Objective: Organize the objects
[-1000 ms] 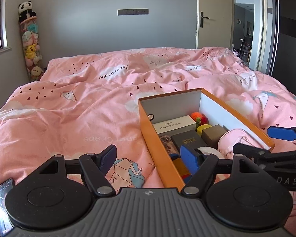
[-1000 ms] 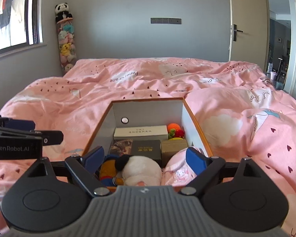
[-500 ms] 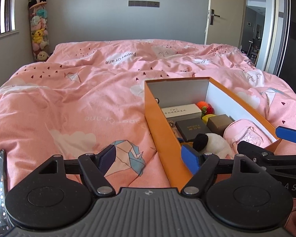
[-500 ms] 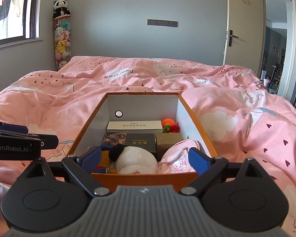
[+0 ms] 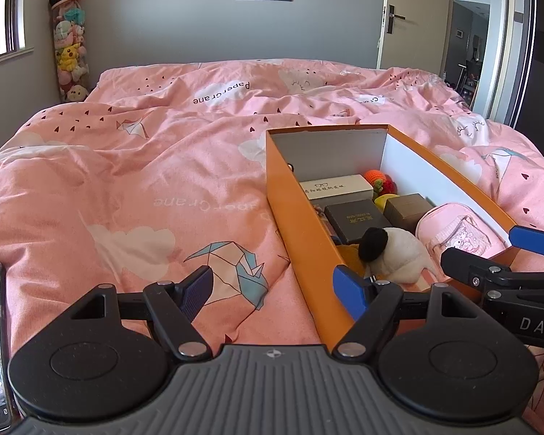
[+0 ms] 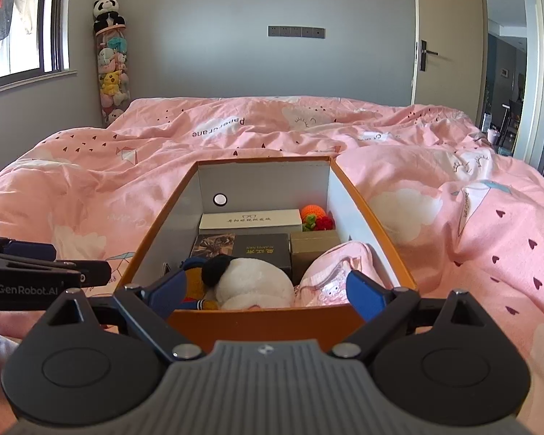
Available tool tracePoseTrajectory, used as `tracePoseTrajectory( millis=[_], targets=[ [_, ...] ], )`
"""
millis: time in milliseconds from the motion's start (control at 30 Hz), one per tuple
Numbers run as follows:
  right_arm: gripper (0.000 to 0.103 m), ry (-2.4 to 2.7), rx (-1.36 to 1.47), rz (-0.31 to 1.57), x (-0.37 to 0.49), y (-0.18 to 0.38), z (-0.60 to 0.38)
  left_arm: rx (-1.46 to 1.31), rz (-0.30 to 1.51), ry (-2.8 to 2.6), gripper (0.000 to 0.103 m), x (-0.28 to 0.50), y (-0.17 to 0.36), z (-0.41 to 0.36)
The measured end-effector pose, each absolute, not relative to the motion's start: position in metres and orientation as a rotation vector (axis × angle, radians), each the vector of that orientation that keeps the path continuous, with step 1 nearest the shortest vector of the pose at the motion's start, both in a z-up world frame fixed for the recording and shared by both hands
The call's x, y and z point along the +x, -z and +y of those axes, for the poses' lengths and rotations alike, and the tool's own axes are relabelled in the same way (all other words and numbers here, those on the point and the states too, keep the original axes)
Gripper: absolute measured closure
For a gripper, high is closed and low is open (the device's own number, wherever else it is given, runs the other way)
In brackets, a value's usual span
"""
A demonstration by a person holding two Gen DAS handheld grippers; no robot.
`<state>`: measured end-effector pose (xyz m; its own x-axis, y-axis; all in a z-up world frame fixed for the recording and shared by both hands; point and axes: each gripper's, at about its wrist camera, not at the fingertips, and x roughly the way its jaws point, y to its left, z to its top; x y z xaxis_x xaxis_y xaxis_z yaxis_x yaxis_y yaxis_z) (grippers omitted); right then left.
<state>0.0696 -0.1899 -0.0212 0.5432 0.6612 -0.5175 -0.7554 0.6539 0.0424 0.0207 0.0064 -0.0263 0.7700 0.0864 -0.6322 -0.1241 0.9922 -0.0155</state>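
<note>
Evidently the orange box (image 6: 264, 322) on the bed (image 5: 127, 181) is packed. Both the left gripper (image 5: 277, 291) and right gripper (image 6: 266, 291) have jaws spread, empty. Keep them clear of the near rim.

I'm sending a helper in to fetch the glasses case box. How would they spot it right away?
On the pink bed sits an open orange box. The glasses case box lies at its far end. It is the only white, long one, with a small spectacles drawing on top; its neighbours are dark or brown.
</note>
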Motion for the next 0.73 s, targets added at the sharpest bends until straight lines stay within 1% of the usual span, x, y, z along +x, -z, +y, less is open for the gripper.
tracePoseTrajectory(
  millis=[133,733],
  targets=[
    [0.008,-0.846,-0.173,0.553,0.0727,0.0234,-0.1918,-0.048,0.681,-0.119,0.015,0.0200,0.0262,0.0048],
    [0.008,-0.847,-0.177,0.551,0.0729,0.0237,-0.1918,-0.044,0.678,-0.122,0.015,0.0198,0.0255,0.0047]
  ],
)
